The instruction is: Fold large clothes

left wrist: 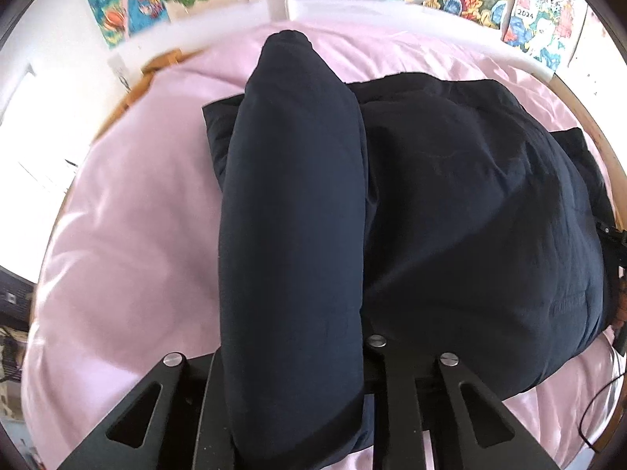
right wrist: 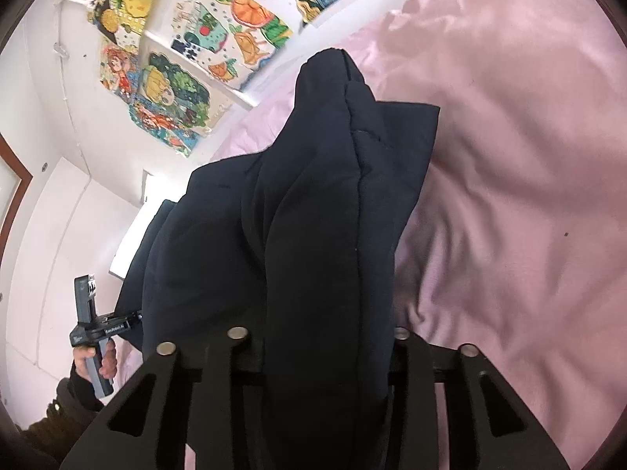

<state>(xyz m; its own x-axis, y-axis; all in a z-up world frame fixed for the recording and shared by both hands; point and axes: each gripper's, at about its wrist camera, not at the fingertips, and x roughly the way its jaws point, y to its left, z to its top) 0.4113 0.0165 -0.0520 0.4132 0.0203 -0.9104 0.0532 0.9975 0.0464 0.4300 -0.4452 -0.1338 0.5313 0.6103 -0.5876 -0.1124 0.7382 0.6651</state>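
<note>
Dark navy padded jacket lies on the pink bed sheet, filling centre and right of the left wrist frame; a thick fold of it rises up the middle of the frame, from the bottom edge to near the top.

Left tool: jaws drawn in on that fold at bottom centre, fabric bulging between them, gripped.

Right wrist view: a seamed, bunched edge of the jacket runs from bottom centre toward upper centre, lifted off the sheet. Right tool: jaws narrowed on this bunch, gripped.

Lower left of the right wrist frame: a hand on the other tool's grey handle, dark sleeve below it.

Wall behind bed: bright children's drawings, along the top of the left wrist frame and the upper left of the right. Wooden bed frame at right edge of the left view.
</note>
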